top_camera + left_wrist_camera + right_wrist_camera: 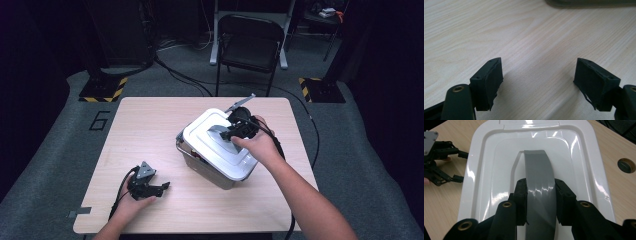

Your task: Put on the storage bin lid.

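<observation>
A grey box with a white lid (pixel 212 145) stands in the middle-right of the wooden table (pixel 150 125). The lid (pixel 584 170) carries a curved grey handle (pixel 539 182). My right gripper (pixel 231 134) is shut on that handle, its jaws pressed against both sides of the grey strip (pixel 540 202). My left gripper (pixel 159 189) rests low over the table near the front left, jaws wide apart with bare wood between them (pixel 537 82). The left gripper (pixel 439 162) also appears at the left edge of the right gripper view.
A black folding chair (pixel 250 45) stands beyond the table's far edge. Cables run across the grey floor. Yellow-black striped bases (pixel 102 90) sit at both far corners. A round hole (pixel 626 165) is in the tabletop beside the box.
</observation>
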`<state>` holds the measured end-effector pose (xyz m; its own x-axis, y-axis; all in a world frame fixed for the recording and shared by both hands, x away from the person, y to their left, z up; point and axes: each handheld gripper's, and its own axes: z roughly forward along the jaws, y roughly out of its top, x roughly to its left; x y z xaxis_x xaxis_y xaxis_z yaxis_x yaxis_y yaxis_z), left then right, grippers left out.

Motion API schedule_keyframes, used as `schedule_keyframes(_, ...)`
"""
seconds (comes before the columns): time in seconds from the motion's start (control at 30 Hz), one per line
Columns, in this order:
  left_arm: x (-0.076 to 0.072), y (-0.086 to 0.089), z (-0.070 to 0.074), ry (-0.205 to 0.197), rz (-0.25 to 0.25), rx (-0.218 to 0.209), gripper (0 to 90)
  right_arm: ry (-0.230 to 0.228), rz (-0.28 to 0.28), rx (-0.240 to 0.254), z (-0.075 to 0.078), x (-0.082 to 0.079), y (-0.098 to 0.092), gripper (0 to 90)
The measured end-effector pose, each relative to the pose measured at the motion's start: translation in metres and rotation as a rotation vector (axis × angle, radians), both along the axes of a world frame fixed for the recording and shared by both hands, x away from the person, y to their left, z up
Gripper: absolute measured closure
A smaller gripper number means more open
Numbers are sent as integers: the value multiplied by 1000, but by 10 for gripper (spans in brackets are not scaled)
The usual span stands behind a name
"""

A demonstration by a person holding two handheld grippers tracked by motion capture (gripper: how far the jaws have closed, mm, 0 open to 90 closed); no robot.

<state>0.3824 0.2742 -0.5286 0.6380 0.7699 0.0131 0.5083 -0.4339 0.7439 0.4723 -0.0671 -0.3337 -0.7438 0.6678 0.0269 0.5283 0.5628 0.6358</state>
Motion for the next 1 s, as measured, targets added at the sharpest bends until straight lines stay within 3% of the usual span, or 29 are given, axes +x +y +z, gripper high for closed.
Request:
schedule_keyframes(0.5,0,1,1,10,-11,8,228,11,72,-12,-9,0,29,668)
schedule_keyframes(0.6,0,1,1,9,-10,8,229,3,58,-27,-11,0,33,668)
schedule_keyframes(0.97,0,0,0,6,-3,1,228,0,103,-61,-18,11,30,668)
schedule_keyframes(1.0,0,0,0,5,-3,1,228,14,87,-58,-19,11,30,668)
